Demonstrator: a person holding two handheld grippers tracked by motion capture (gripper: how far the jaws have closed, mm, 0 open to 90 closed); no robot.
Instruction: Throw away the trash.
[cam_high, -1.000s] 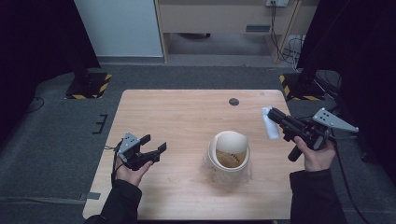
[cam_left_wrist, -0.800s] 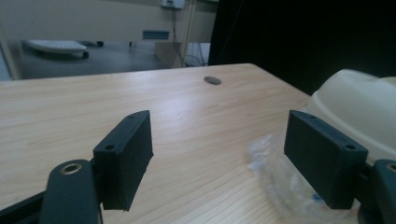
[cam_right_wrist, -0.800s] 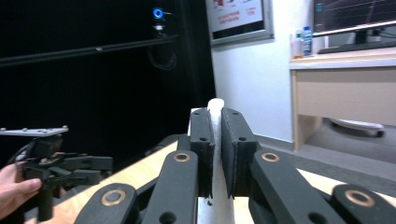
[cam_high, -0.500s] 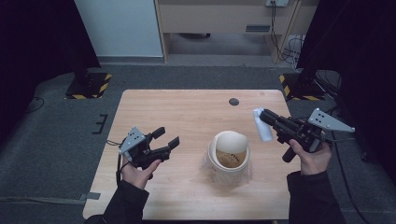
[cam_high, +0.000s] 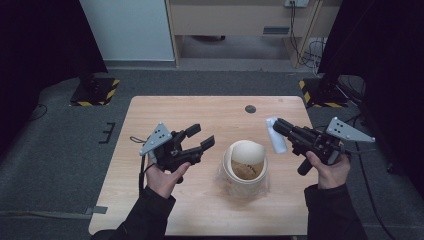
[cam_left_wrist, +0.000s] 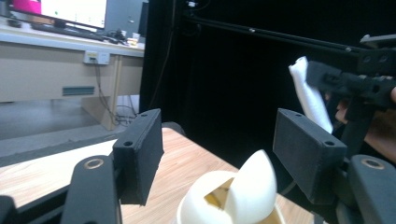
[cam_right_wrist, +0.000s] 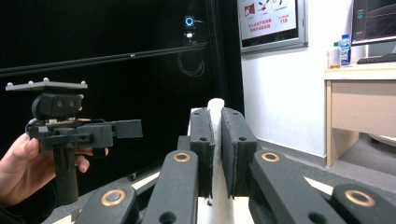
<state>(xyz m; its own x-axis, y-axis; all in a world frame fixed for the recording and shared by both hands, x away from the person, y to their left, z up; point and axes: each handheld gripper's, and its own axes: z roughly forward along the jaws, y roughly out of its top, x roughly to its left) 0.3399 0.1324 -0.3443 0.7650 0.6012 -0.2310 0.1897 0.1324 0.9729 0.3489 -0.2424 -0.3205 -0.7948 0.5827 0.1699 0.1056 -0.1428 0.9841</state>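
A cream round bin (cam_high: 245, 167) with a tilted swing lid (cam_left_wrist: 250, 191) stands on the wooden table (cam_high: 165, 112), right of centre. My left gripper (cam_high: 202, 135) hovers just left of the bin, pointing toward it. Its jaws have just been closing but stand open (cam_left_wrist: 219, 154) with nothing between them. My right gripper (cam_high: 278, 125) is right of the bin, shut on a white folded wipe (cam_high: 276, 140) that hangs from its tips. The wipe (cam_right_wrist: 215, 107) is pinched between the right gripper's (cam_right_wrist: 218, 140) black pads. The left gripper (cam_right_wrist: 93, 130) faces it across the table.
A small dark round spot (cam_high: 250, 109) marks the table's far side. Black curtains flank the table, with yellow-black striped stand bases (cam_high: 95, 92) on the floor. A wooden desk (cam_high: 240, 20) and cables stand beyond the far edge.
My left gripper has risen and moved right toward the bin, and its jaws have narrowed. My right gripper with the wipe has shifted slightly left.
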